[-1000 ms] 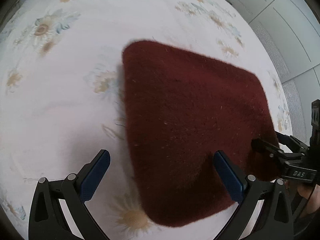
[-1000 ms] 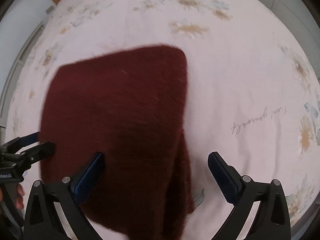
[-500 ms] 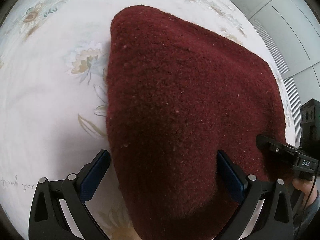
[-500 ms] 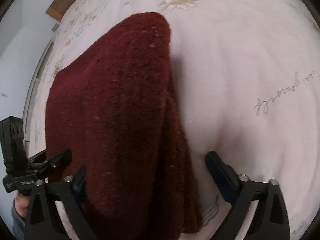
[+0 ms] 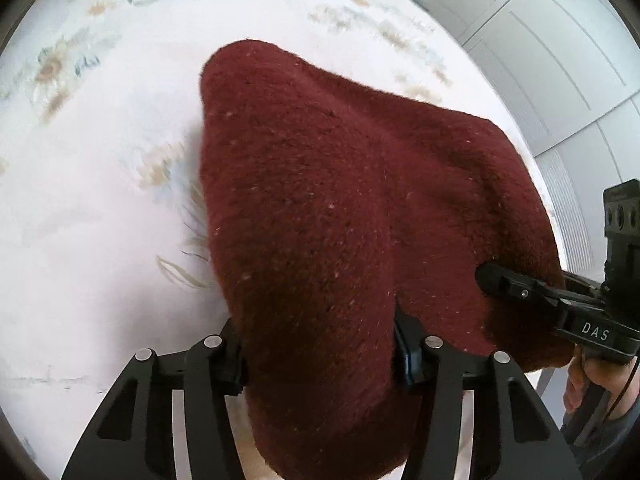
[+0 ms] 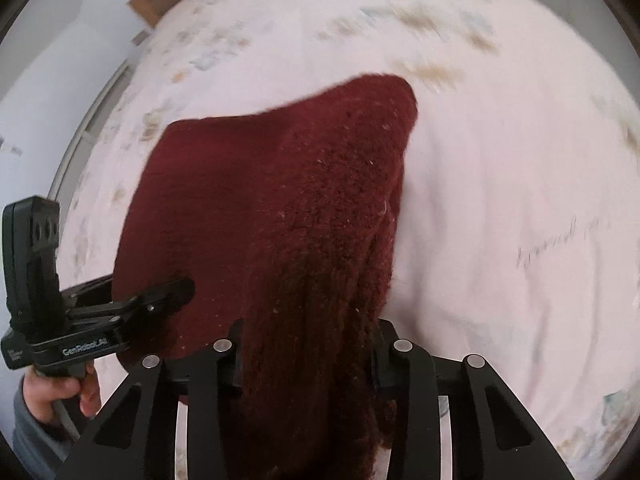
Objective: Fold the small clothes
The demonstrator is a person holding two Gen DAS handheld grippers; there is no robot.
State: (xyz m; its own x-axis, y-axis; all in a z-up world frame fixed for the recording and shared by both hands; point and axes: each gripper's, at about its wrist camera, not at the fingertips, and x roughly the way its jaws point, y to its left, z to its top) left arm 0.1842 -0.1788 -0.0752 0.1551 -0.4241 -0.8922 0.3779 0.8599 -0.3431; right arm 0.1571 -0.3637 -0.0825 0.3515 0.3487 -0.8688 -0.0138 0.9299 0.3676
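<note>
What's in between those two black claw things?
Only the dark red knit garment: it spans from the left gripper to the right gripper, each clamping an edge, in both views.

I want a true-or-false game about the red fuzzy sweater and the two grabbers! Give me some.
1. Both grabbers pinch the dark red sweater. True: the left gripper and the right gripper are each shut on it.
2. The sweater is blue. False: it is dark red.
3. The bedsheet has flowers printed on it. True.
4. The sweater lies flat on the sheet. False: its near edge is lifted by the grippers.
5. The left gripper is empty. False: sweater fills it.
</note>
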